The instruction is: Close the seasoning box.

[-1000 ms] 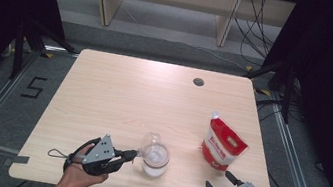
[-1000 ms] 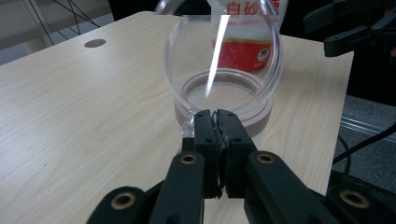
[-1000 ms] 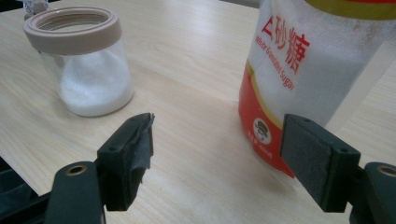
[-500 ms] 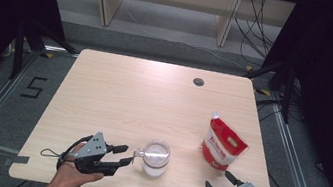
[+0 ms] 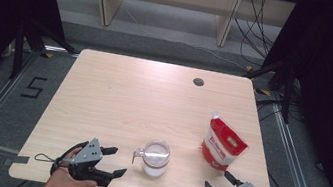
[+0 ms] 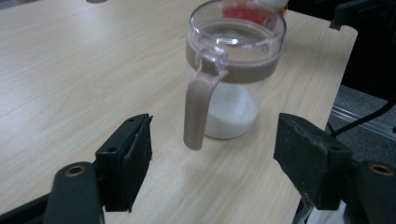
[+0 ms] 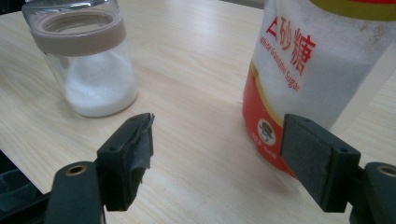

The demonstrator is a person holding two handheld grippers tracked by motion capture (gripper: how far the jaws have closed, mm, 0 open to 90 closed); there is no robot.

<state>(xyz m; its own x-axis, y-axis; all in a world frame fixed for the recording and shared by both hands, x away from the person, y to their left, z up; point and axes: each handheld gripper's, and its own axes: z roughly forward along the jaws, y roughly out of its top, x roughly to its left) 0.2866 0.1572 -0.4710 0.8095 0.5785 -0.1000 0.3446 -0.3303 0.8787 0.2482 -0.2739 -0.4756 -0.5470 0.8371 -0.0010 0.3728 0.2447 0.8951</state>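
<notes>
A glass jar (image 5: 155, 157) with a brown collar and some white sugar inside stands near the table's front edge; its brown handle (image 6: 198, 112) points at my left gripper (image 5: 115, 161). That gripper's jaws (image 6: 212, 158) have just been opening; they stand wide apart, a little short of the handle, with nothing between them. A red and white bag of granulated sugar (image 5: 222, 145) stands upright to the right of the jar. My right gripper (image 5: 217, 180) is open at the front right corner, aimed between the jar (image 7: 88, 60) and the bag (image 7: 317, 70).
The wooden table (image 5: 128, 97) has a round cable hole (image 5: 198, 82) at its far right. Both hands sit at the table's near edge. Dark curtains flank the table, and pale shelving stands behind it.
My left gripper was shut at the jar's handle, then opened and drew back to the left, toward the near edge. The jar's raised top now lies flat. The right gripper has stayed put.
</notes>
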